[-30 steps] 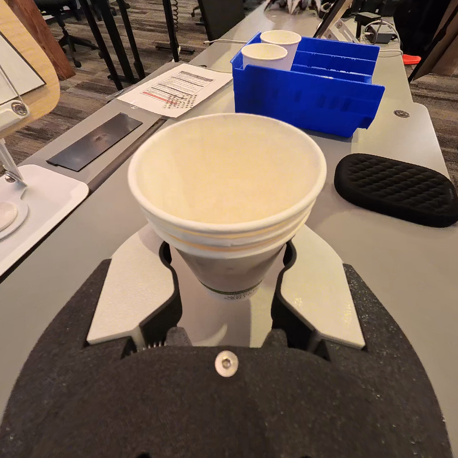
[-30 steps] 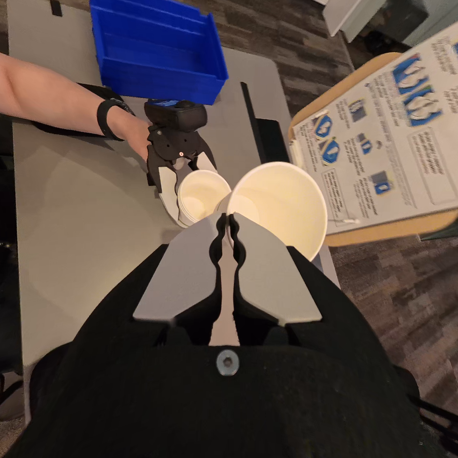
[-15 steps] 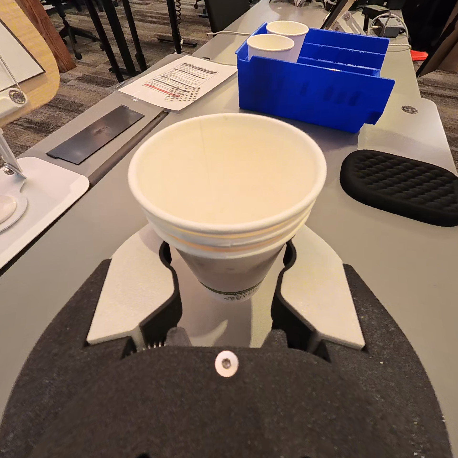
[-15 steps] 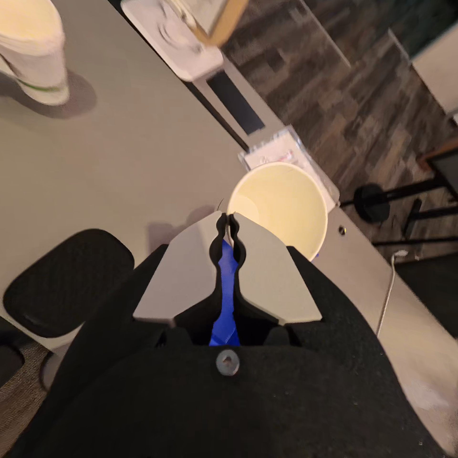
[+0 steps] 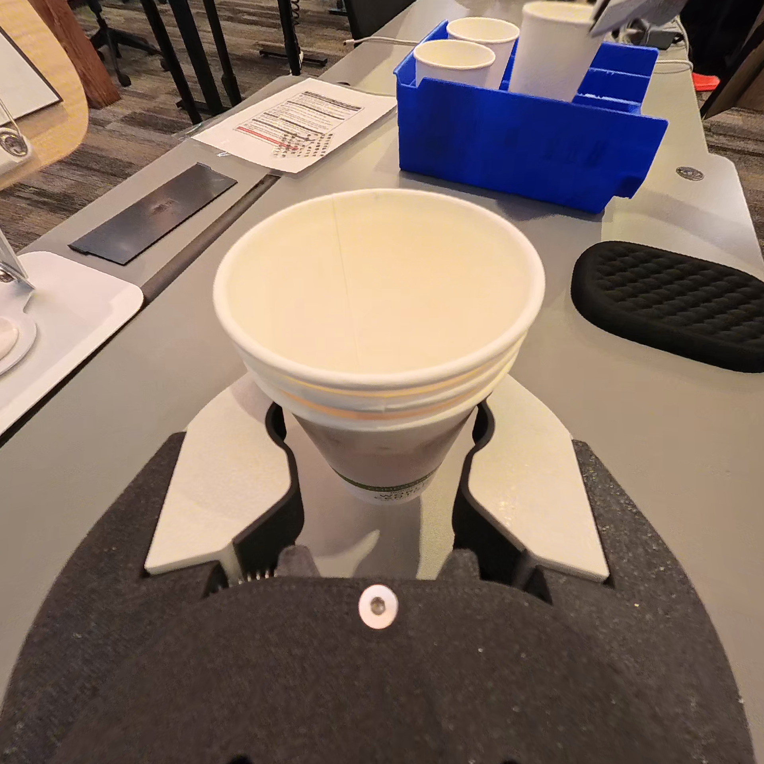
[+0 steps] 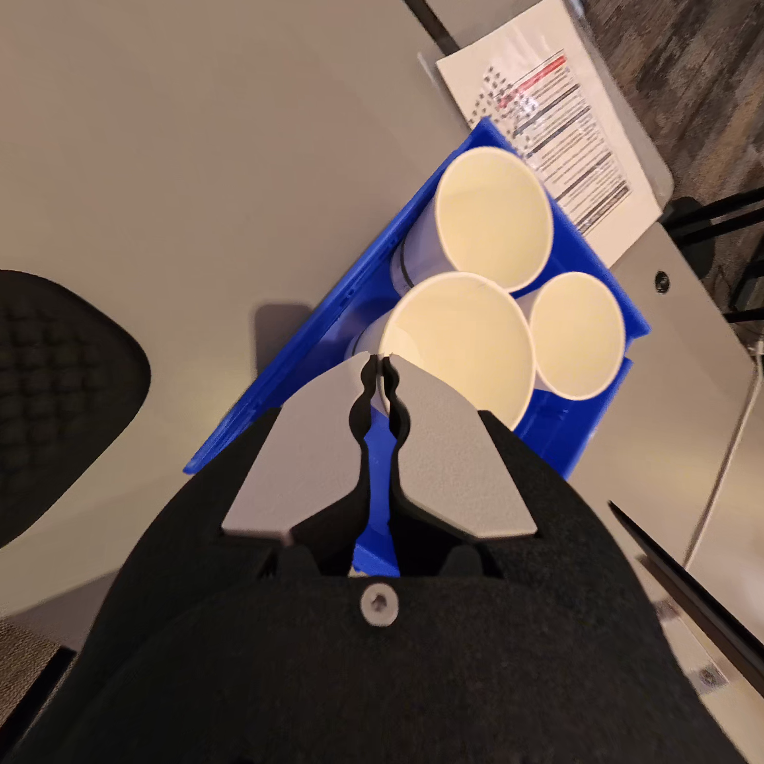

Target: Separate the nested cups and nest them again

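Left claw: fingers closed around the lower wall of the nested paper cup stack, which stands upright on the grey tabletop. Several rims show stacked under the top one, so more cups remain to separate. Judged purpose of this hold: anchor the stack while single cups are pulled off.

Right claw: fingers nearly together, pinching the near rim of a single paper cup, one finger inside the rim, one outside. The cup hangs over the blue bin, base inside the bin, beside two separated cups already standing there. Whether its base touches the bin floor: cannot tell. Rim pinch likely chosen to lower it upright among its neighbours.
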Motion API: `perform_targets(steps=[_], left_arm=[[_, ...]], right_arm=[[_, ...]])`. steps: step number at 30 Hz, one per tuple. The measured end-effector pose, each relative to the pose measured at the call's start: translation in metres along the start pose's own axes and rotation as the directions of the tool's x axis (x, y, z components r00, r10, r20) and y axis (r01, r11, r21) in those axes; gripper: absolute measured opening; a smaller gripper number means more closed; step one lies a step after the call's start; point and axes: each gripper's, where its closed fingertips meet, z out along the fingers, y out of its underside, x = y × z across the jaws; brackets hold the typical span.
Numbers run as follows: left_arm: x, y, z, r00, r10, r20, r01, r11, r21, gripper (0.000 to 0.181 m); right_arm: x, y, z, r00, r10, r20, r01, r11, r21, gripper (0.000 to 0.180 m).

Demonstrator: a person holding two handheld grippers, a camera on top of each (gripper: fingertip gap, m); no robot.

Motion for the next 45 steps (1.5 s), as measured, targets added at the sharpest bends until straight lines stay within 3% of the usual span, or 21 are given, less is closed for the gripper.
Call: perform_targets(steps=[6, 17, 19, 21, 26, 32, 39, 45], left_arm=[[0.000, 0.000, -0.001, 1.000, 0.000, 0.000, 0.000, 1.000, 0.001, 0.090], [-0.001, 0.000, 0.000, 1.000, 0.000, -0.002, 0.000, 1.000, -0.002, 0.090], [-0.001, 0.000, -0.001, 1.000, -0.002, -0.006, 0.002, 1.000, -0.004, 0.090], [0.000, 0.000, -0.001, 1.000, -0.001, -0.008, 0.001, 1.000, -0.003, 0.090], [0.004, -0.005, -0.002, 1.000, 0.007, -0.014, -0.007, 1.000, 0.009, 0.090], [0.004, -0.010, -0.007, 1.000, 0.005, -0.007, -0.005, 1.000, 0.025, 0.090], [0.002, -0.014, -0.012, 1.000, 0.007, 0.002, -0.007, 0.999, 0.036, 0.090], [-0.005, -0.011, -0.013, 1.000, -0.004, 0.017, 0.004, 1.000, 0.026, 0.090]], right_arm=[[-0.012, 0.006, 0.033, 0.998, -0.008, 0.060, 0.010, 0.999, -0.032, 0.003], [-0.019, -0.002, 0.041, 0.997, -0.027, 0.076, 0.028, 0.999, -0.017, 0.004], [-0.017, -0.004, 0.039, 0.998, -0.021, 0.055, 0.021, 1.000, -0.002, 0.020], [-0.015, -0.009, 0.032, 0.999, -0.022, 0.028, 0.022, 1.000, 0.005, 0.025], [-0.035, -0.087, -0.016, 0.984, -0.161, -0.073, 0.172, 0.965, 0.197, 0.022], [-0.161, -0.198, -0.046, 0.857, -0.488, 0.165, 0.398, 0.831, 0.388, 0.014], [-0.248, -0.278, -0.036, 0.711, -0.661, 0.239, 0.498, 0.714, 0.492, 0.013], [-0.282, -0.307, -0.013, 0.641, -0.709, 0.294, 0.543, 0.690, 0.479, 0.015]])
